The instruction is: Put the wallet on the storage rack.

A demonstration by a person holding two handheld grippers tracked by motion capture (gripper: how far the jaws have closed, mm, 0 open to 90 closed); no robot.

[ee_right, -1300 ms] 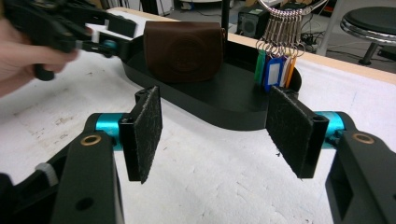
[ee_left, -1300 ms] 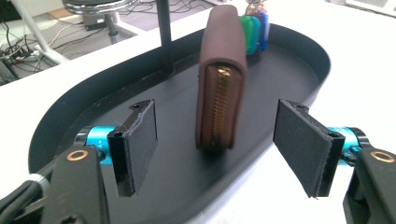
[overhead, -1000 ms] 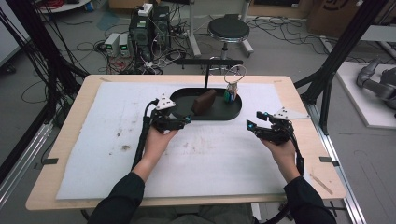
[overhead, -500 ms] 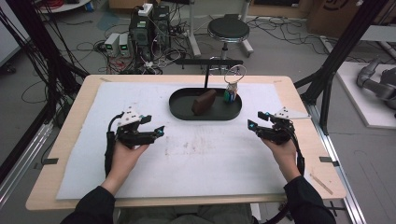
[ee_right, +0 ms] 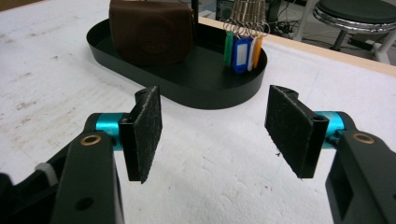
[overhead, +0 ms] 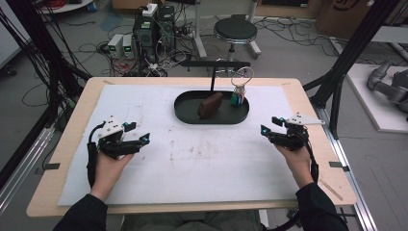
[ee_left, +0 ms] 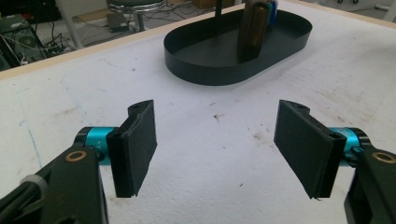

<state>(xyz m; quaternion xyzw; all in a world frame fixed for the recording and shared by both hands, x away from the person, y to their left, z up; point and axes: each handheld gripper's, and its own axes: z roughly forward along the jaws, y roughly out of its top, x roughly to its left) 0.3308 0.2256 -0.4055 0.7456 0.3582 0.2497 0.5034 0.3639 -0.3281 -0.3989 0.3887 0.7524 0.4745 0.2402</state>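
A brown leather pouch [overhead: 210,105] stands on its edge inside a black oval tray [overhead: 185,111], at the counter's twelve o'clock. At the pouch's three o'clock, colored key tags [overhead: 237,98] hang from a ring.

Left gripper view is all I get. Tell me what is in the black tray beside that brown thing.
Observer: A bunch of key tags, green, blue and orange, hangs from metal rings at one end of the tray.
Operator: Describe the brown thing's broad face.
Observer: It is a brown leather pouch, standing on edge, with a round mark embossed on its side.
Operator: Report the right gripper.
Observer: The right gripper is over the white mat to the right of the tray, fingers wide apart, nothing between them.
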